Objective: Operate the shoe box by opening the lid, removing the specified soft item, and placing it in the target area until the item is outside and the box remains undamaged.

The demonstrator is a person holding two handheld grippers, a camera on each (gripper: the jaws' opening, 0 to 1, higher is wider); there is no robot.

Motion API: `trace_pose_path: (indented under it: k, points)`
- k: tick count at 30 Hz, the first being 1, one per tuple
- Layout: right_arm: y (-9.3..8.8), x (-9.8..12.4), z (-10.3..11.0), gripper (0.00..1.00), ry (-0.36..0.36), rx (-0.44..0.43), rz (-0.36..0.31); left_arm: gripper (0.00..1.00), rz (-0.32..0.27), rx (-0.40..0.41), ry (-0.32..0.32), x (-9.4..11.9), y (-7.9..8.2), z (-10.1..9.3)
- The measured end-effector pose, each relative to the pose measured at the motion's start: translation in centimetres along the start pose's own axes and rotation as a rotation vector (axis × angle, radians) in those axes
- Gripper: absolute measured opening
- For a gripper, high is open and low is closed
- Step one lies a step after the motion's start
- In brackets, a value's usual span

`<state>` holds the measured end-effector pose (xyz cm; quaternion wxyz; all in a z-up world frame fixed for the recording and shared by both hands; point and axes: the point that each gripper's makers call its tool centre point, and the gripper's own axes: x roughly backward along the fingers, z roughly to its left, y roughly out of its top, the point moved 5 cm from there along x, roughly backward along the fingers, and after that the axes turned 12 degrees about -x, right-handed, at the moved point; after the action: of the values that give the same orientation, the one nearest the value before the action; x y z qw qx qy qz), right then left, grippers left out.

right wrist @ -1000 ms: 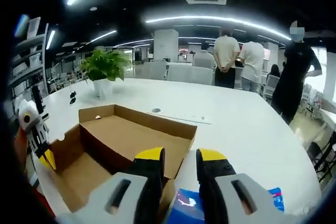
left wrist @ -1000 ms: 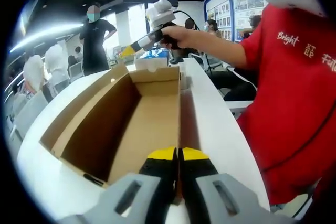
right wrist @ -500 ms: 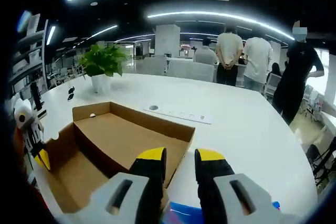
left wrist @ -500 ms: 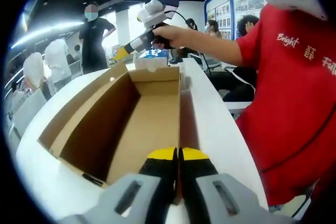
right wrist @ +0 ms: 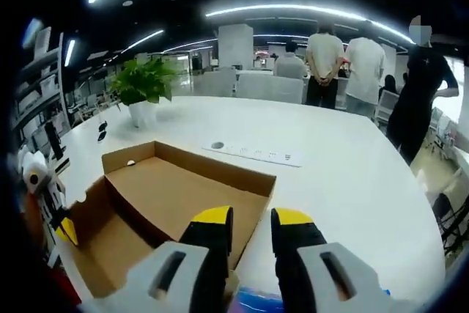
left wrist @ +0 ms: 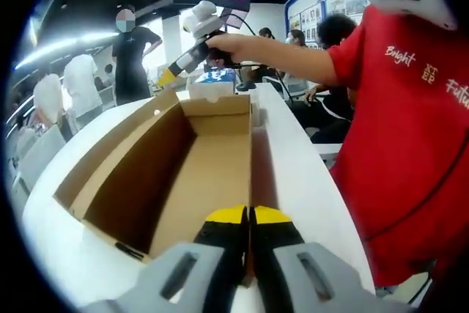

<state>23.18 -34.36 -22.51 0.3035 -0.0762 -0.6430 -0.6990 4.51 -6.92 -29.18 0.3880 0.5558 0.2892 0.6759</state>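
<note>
The open brown shoe box [left wrist: 205, 174] lies lengthwise on the white table [left wrist: 300, 174], and its inside is bare cardboard. My left gripper [left wrist: 249, 216] is shut at the box's near right corner, with the wall running in between its yellow tips. The left gripper [right wrist: 64, 229] also appears at the box's [right wrist: 183, 196] left end. A person in red holds my right gripper [left wrist: 170, 75] in the air above the far end. Its jaws [right wrist: 245, 218] stand slightly apart with nothing between them. A blue soft pack [right wrist: 256, 303] lies on the table below them.
A white lid-like box [left wrist: 212, 91] and the blue pack [left wrist: 218, 75] sit past the box's far end. A potted plant [right wrist: 143, 93] and a flat white strip [right wrist: 253, 154] are on the table [right wrist: 352, 181]. Several people stand beyond the table.
My right gripper has risen and drifted left over the box's far end, so the blue pack has slid nearly out of its view. The left gripper and the box have stayed still.
</note>
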Motion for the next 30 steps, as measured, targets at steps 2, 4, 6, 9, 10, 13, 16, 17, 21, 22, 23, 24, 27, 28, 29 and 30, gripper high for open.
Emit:
trace_pose_path:
  k: [2,4,6,9,10,13,16,17,21,22,23,24,27,28,29,30]
  points:
    - [0.1,-0.4,-0.4,0.20,-0.017,-0.005,0.024,0.01,0.000,0.001,-0.003,0.0,0.0,0.0]
    - [0.4,-0.8,-0.9,0.20,-0.026,-0.009,0.028,0.01,-0.002,0.000,-0.003,0.0,0.0,0.0]
    - [-0.5,-0.7,-0.8,0.20,-0.023,-0.052,0.078,0.01,-0.004,-0.003,-0.001,0.0,-0.1,0.0]
    - [-0.3,-1.8,-1.0,0.20,-0.020,-0.073,0.086,0.01,-0.002,-0.004,0.003,0.0,-0.1,0.0]
    - [-0.3,-2.0,-0.9,0.20,-0.012,-0.097,0.096,0.01,-0.003,-0.004,0.004,0.0,-0.1,0.0]
    - [-0.6,-1.8,-0.7,0.20,-0.019,-0.114,0.105,0.01,-0.002,-0.005,0.005,0.0,-0.1,0.0]
    - [-0.5,-2.7,-0.9,0.20,-0.029,-0.109,0.125,0.01,-0.003,-0.004,0.003,0.0,-0.1,0.0]
    - [-0.5,-2.6,-0.9,0.20,-0.030,-0.112,0.128,0.01,-0.002,-0.005,0.003,0.0,-0.1,0.1]
    - [-0.3,-2.5,-0.8,0.20,-0.035,-0.132,0.136,0.01,-0.004,-0.008,0.001,0.0,-0.1,0.1]
    - [-0.3,-2.7,-0.9,0.20,-0.039,-0.135,0.151,0.01,-0.004,-0.012,0.001,0.0,-0.1,0.1]
    - [-0.2,-2.8,-0.9,0.20,-0.041,-0.133,0.158,0.01,-0.004,-0.013,0.002,0.0,-0.1,0.1]
    - [-0.1,-2.9,-0.9,0.20,-0.044,-0.135,0.162,0.01,-0.004,-0.013,0.003,0.0,-0.2,0.1]
    - [-0.1,-3.2,-0.6,0.20,-0.044,-0.136,0.173,0.01,-0.005,-0.018,0.007,0.0,-0.1,0.0]
    - [-0.2,-3.4,-0.7,0.20,-0.054,-0.138,0.178,0.01,-0.005,-0.018,0.008,0.0,-0.2,0.1]
    - [0.2,-4.1,-1.0,0.20,-0.058,-0.134,0.178,0.01,-0.005,-0.018,0.008,0.0,-0.2,0.1]
    - [0.3,-4.3,-1.1,0.20,-0.061,-0.133,0.178,0.01,-0.006,-0.018,0.009,0.0,-0.2,0.1]
